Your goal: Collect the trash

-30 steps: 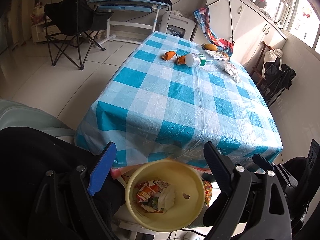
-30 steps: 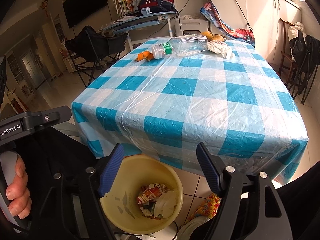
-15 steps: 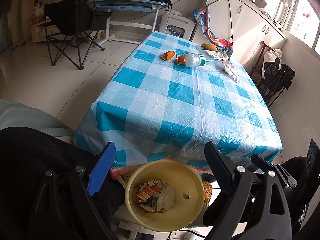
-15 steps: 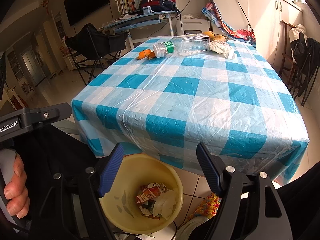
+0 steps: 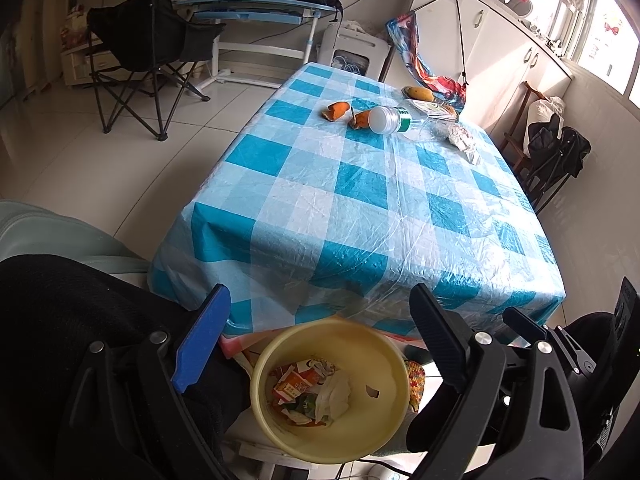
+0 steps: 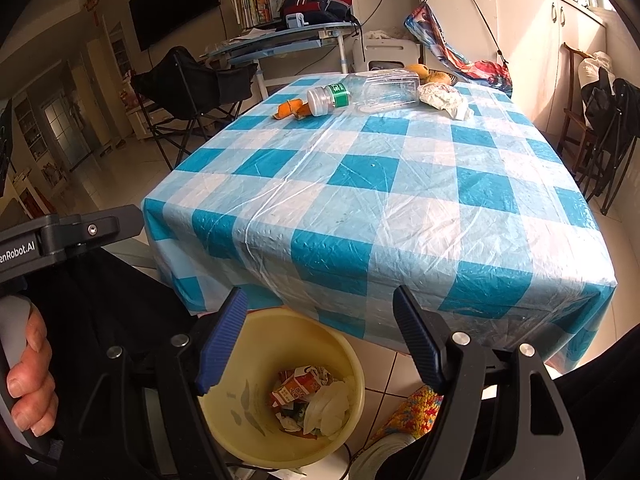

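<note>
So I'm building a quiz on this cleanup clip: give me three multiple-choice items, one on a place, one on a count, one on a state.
1. Where is the yellow bin?
A. on the table
B. on the floor at the table's near edge
C. beside the folding chair

2. How many orange peel pieces lie by the bottle's cap?
A. two
B. four
C. none

3. How is the plastic bottle?
A. upright
B. inside the bin
C. on its side, capped

Key: B, the bin sits below the tablecloth's edge; A, two pieces show; C, it lies flat with its white cap on.
</note>
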Demonstrator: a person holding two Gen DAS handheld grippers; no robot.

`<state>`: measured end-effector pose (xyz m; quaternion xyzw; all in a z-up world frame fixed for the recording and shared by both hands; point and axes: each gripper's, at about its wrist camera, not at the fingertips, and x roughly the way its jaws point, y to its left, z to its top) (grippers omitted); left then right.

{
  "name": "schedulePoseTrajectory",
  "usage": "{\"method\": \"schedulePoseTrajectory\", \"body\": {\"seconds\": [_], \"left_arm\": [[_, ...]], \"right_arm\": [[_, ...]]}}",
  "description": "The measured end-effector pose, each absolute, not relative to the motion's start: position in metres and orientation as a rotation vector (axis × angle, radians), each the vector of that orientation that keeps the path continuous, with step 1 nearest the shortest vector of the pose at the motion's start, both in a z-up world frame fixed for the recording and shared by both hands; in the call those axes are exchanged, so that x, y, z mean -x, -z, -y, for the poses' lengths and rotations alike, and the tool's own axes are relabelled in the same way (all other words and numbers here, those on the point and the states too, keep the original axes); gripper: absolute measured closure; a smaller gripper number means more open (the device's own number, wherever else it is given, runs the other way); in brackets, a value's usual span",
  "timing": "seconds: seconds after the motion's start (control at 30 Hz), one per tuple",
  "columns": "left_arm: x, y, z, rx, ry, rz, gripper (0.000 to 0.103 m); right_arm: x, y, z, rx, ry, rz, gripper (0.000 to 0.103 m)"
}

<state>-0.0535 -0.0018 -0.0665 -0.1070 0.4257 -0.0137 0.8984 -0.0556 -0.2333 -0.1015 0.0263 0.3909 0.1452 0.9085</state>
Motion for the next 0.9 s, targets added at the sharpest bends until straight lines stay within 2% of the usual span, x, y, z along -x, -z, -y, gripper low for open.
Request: {"method": "schedulePoseTrajectory", "body": {"seconds": [0.9], "left_arm": [[0.0557, 0.0633, -0.0027, 0.246, 0.03, -0.858, 0.015]], "right_arm": [[0.0566, 0.1002, 0.2335, -0.051, -0.295, -0.807, 0.03]]}}
